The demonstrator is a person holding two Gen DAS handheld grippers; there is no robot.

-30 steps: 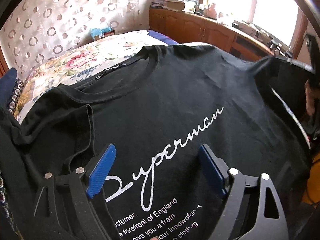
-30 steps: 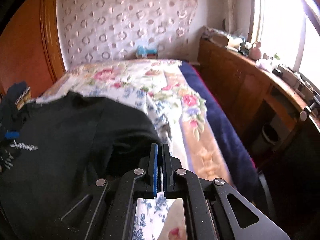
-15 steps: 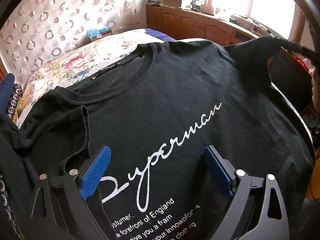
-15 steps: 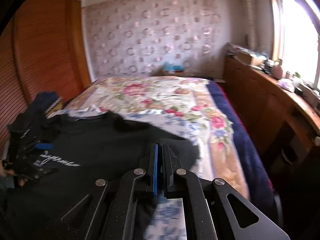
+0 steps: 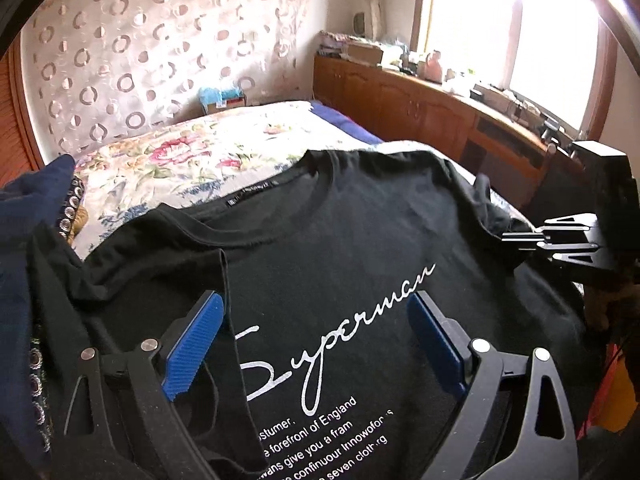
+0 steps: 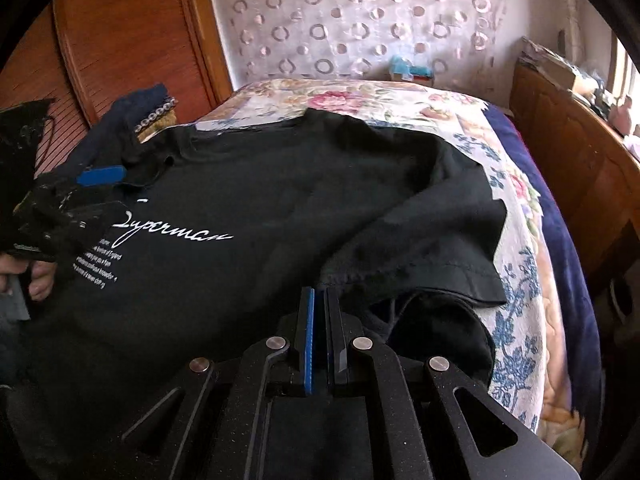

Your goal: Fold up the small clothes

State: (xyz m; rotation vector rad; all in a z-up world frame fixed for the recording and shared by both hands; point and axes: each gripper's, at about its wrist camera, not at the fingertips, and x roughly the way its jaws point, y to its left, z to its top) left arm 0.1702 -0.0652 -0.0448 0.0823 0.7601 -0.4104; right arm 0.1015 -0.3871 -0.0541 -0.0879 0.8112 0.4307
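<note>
A black T-shirt (image 5: 360,248) with white "Superman" print lies face up on the floral bed. Its left sleeve is folded in over the chest. My left gripper (image 5: 316,332) is open, its blue pads just above the print. My right gripper (image 6: 319,300) is shut at the shirt's right edge (image 6: 348,276), where sleeve meets side; whether cloth is pinched between the pads is hard to tell. The right sleeve (image 6: 448,256) lies spread on the bedspread. The right gripper also shows in the left wrist view (image 5: 520,237); the left gripper shows in the right wrist view (image 6: 100,176).
A floral bedspread (image 5: 192,156) covers the bed. A dark blue garment with studs (image 6: 140,116) lies at the shirt's left. A wooden cabinet (image 5: 420,108) with clutter runs along the right under the window. A wooden door (image 6: 120,28) stands at the left.
My right gripper has come down from its raised position to the shirt's right edge, and the right sleeve now lies flat on the bed. My left gripper stays open over the print.
</note>
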